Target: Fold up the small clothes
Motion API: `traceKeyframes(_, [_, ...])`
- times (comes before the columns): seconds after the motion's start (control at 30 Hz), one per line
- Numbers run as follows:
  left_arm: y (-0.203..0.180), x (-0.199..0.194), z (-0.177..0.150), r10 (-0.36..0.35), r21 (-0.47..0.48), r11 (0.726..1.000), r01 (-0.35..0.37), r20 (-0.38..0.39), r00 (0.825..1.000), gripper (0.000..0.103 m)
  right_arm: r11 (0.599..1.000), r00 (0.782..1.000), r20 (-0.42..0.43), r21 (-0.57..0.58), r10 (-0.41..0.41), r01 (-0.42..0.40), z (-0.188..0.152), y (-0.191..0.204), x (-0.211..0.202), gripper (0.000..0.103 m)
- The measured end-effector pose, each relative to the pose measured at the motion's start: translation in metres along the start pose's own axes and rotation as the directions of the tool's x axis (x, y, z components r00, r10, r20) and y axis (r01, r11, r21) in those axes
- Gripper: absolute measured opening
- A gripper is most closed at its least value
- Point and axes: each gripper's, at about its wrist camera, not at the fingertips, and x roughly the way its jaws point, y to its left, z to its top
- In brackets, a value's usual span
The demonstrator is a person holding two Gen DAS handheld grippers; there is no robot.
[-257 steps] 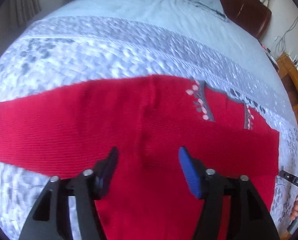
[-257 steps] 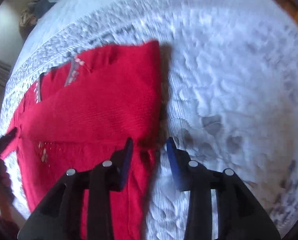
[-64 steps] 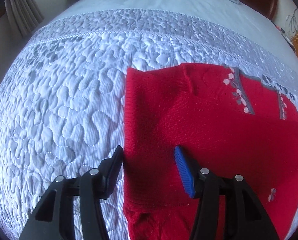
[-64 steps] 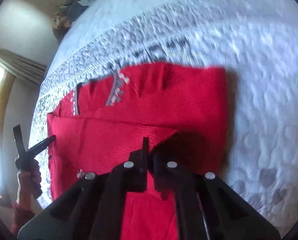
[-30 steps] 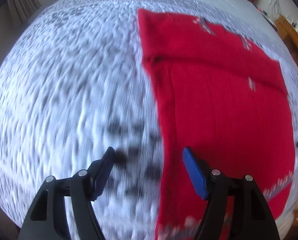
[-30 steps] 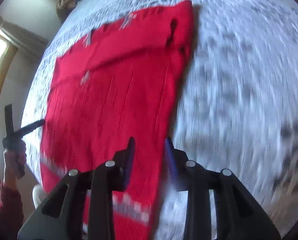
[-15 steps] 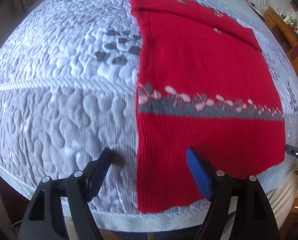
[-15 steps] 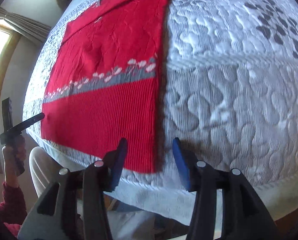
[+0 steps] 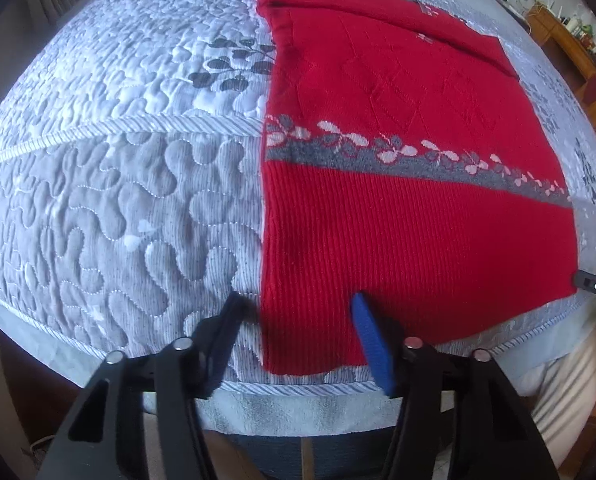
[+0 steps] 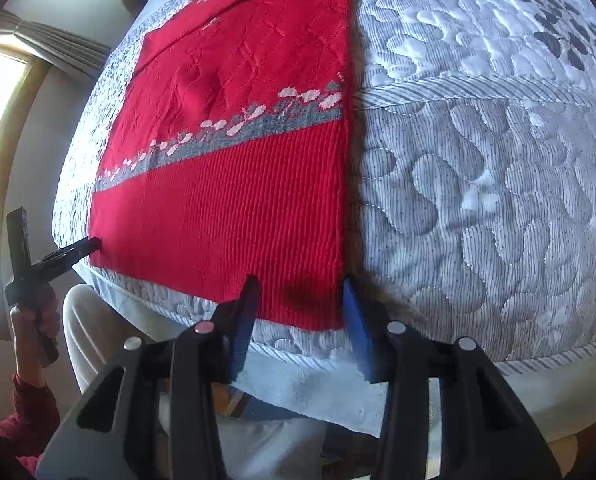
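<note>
A red knit sweater (image 9: 398, 216) with a grey flowered band lies flat on the bed, its sleeves folded in at the far end and its ribbed hem at the near edge. My left gripper (image 9: 296, 314) straddles the hem's left corner. Its jaws are closing with the cloth between them, and the pads are not pressing on it. My right gripper (image 10: 298, 292) straddles the hem's right corner (image 10: 322, 312) the same way, also closing. A hand (image 10: 30, 316) holds the left gripper (image 10: 90, 245) in the right wrist view. The right gripper's tip (image 9: 590, 282) shows at the left wrist view's right edge.
The quilted grey-white bedspread (image 9: 118, 208) spreads wide on both sides of the sweater, and its piped near edge (image 10: 538, 360) runs just below the hem. A person's pale trousers (image 10: 94, 344) are under that edge. Wooden furniture (image 9: 578, 48) stands far right, and a curtained window (image 10: 2, 92) far left.
Both grippers have travelled from the sweater's folded top end down to its hem at the bed's near edge. Their jaws now stand narrower than half a second ago.
</note>
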Motion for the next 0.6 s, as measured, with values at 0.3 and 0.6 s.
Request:
traceKeyframes(0.3, [0.001, -0.014, -0.023, -0.141, -0.062, 0.988, 0.14, -0.003, 0.99, 0.008, 0.998, 0.998, 0.007, -0.016, 0.066, -0.066, 0.0, 0.004, -0.01, 0.008])
traceKeyframes(0.6, [0.021, -0.05, 0.028, -0.26, -0.14, 0.951, 0.275, 0.116, 0.959, 0.007, 0.982, 0.98, 0.07, 0.003, 0.186, -0.186, 0.046, 0.004, -0.05, 0.008])
